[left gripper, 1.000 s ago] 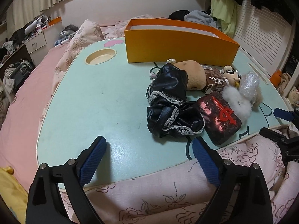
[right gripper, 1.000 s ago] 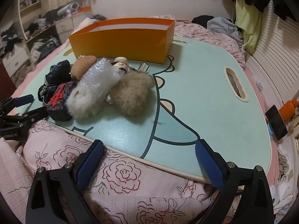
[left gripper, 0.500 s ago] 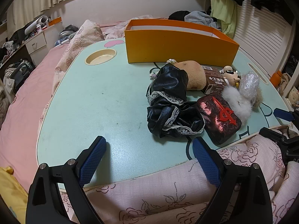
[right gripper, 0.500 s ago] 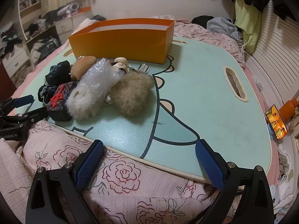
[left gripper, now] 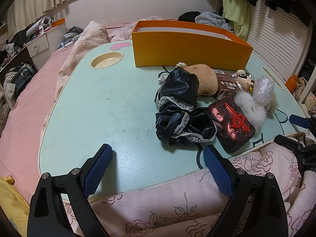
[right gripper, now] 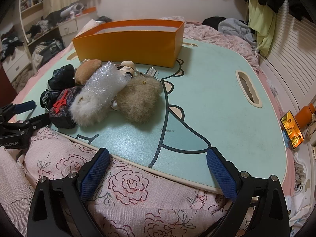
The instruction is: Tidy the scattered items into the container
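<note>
An orange box stands at the back of a mint lap table; it also shows in the right wrist view. In front of it lies a pile: black lace-trimmed cloth, a dark pouch with a red emblem, a tan plush, a brown carton, a small figure, a white fur piece in bubble wrap and a beige fur ball. My left gripper is open and empty at the table's near edge. My right gripper is open and empty over the quilt.
A pink floral quilt lies along the table's near edge. A round cup hole and a handle slot are cut in the table. A lit phone and an orange bottle lie at the right.
The phone screen at the right has lit up. Both grippers and the pile have stayed in place.
</note>
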The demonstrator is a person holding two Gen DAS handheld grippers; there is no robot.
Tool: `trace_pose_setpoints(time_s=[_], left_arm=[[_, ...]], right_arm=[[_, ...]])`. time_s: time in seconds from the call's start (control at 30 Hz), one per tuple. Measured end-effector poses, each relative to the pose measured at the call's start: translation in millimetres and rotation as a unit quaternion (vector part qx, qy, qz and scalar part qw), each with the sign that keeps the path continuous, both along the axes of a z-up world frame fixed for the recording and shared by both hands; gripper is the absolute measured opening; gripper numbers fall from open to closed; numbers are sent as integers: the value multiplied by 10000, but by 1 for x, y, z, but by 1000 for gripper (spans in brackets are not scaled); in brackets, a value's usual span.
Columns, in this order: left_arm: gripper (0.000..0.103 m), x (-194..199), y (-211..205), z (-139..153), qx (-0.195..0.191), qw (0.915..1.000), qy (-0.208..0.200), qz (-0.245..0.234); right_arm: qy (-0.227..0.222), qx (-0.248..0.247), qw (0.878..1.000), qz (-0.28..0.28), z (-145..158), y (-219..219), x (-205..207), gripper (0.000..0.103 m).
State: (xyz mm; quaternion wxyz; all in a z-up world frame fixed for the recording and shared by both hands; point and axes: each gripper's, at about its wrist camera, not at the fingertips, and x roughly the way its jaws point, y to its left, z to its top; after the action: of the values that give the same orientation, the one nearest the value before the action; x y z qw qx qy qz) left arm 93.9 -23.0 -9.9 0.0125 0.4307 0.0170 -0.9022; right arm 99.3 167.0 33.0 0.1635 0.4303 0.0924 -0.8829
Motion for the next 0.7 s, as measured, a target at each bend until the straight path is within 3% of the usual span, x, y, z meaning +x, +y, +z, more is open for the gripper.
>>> trace_pose_setpoints(time_s=[0.7], left_arm=[[93,0,0,0,0,10000,2,-1]], right_arm=[[4,-3,10000,3,0,0,0,99]])
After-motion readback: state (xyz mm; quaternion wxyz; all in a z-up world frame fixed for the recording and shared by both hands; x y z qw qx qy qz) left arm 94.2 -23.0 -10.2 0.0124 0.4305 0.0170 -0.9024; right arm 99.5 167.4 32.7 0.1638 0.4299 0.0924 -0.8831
